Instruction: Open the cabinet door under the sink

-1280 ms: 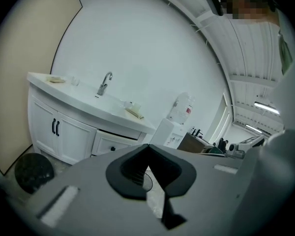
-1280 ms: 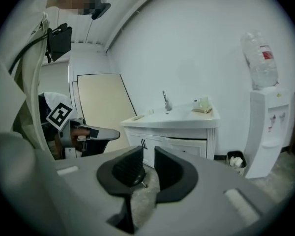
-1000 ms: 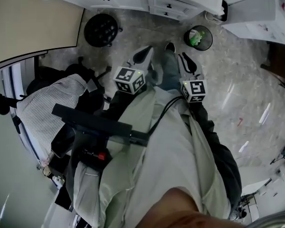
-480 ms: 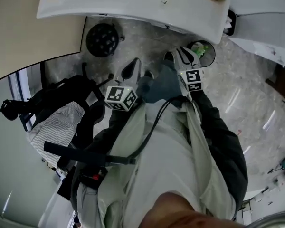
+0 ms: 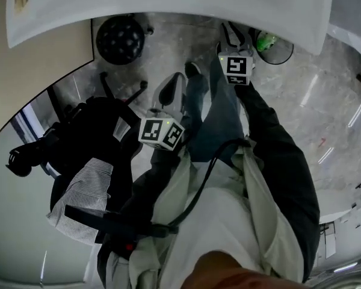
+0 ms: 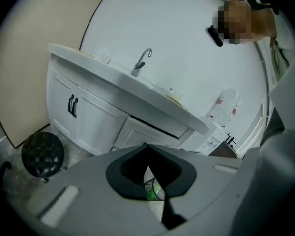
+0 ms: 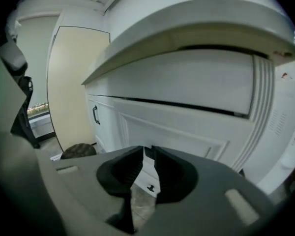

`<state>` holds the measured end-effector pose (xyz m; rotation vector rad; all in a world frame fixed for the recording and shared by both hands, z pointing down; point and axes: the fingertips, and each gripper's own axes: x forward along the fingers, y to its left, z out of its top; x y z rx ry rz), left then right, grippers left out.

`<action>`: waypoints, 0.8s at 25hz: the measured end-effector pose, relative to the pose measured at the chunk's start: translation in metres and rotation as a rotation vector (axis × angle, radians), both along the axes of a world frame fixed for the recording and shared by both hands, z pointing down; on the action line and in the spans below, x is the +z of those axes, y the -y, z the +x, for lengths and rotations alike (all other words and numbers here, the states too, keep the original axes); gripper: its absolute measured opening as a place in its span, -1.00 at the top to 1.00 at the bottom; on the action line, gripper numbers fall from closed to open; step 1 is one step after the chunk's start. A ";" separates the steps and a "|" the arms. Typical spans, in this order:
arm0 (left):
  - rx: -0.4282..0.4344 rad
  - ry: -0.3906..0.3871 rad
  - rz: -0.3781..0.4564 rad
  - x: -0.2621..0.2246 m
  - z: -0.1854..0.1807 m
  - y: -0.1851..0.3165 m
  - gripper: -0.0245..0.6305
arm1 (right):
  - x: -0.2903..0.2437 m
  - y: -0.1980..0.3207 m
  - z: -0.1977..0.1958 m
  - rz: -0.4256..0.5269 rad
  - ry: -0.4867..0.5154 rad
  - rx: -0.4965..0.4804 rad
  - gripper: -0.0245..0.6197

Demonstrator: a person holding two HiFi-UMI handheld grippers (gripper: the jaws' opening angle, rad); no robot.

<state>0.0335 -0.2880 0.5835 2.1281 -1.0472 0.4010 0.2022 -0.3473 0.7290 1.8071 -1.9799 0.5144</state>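
Head view, far left: a black round stool [image 5: 120,40] is seen on the floor below the edge of the white tabletop [image 5: 168,5].

The left gripper [image 5: 175,83] is held over the floor, well apart from the vanity. In the left gripper view its jaw tips are seen drawn together, with nothing between them. In that view the cabinet door [image 6: 93,122] under the sink is seen closed, below and left of the faucet [image 6: 142,60]. The paired black handles [image 6: 72,105] are untouched.

The right gripper [image 5: 233,36] is held further forward, at the tabletop edge and near the vanity front. Its jaws are seen a narrow slit apart and empty. A small black knob [image 7: 150,187] on a white drawer front is seen through the slit. The door handle [image 7: 95,114] lies off to that gripper's left, not touched.

Far right: a waste bin [image 5: 275,46] with green contents is noted.
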 end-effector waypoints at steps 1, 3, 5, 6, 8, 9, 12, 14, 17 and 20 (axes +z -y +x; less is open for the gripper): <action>-0.003 -0.004 -0.005 0.009 -0.005 -0.002 0.90 | 0.008 0.007 0.002 0.011 -0.008 0.032 0.74; -0.007 -0.011 -0.022 0.028 -0.016 -0.009 0.90 | 0.023 0.018 0.006 0.033 -0.028 0.088 0.61; -0.009 -0.009 -0.047 0.045 -0.029 -0.019 0.90 | 0.038 0.024 0.006 0.039 -0.039 0.125 0.47; -0.009 -0.005 -0.058 0.051 -0.035 -0.023 0.90 | 0.045 0.026 0.005 0.035 -0.041 0.138 0.47; -0.010 0.005 -0.078 0.058 -0.047 -0.032 0.90 | 0.054 0.030 0.002 0.033 -0.050 0.161 0.47; -0.012 0.010 -0.085 0.060 -0.052 -0.036 0.90 | 0.054 0.033 0.001 0.043 -0.056 0.180 0.47; -0.023 0.015 -0.092 0.061 -0.066 -0.039 0.90 | 0.047 0.044 0.006 0.084 -0.040 0.284 0.47; -0.029 0.015 -0.087 0.059 -0.072 -0.037 0.90 | 0.045 0.049 0.010 0.088 -0.019 0.373 0.47; -0.030 0.013 -0.079 0.056 -0.080 -0.034 0.90 | 0.047 0.048 0.012 0.068 -0.063 0.427 0.47; -0.027 0.004 -0.082 0.055 -0.085 -0.033 0.90 | 0.048 0.047 0.012 0.052 -0.125 0.412 0.49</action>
